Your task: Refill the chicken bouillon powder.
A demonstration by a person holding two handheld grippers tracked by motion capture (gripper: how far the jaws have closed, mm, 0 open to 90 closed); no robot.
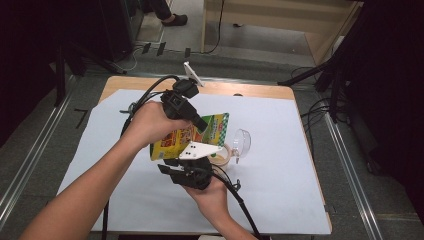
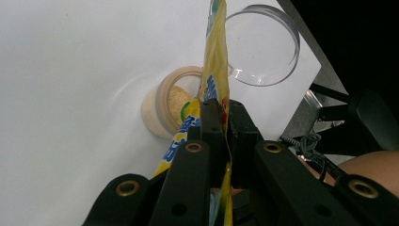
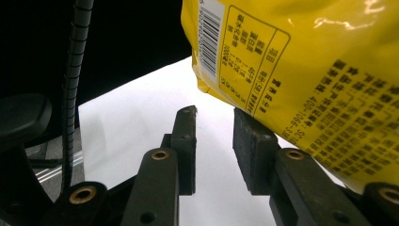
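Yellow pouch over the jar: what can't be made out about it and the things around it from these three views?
- High view: the jar is mostly hidden by the right gripper and its grey plate.
- Left gripper view: the yellow pouch stands edge-on, so its print is unreadable; it also covers part of the jar's mouth. The left gripper hides the pouch's pinched part.
- Right gripper view: the frame edges cut off the pouch.
- The clear lid is too small to judge.

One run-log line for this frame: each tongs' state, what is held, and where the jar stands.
left tongs: shut on yellow pouch | right tongs: open, beside pouch | open jar: under pouch, holding powder | clear lid: beside jar
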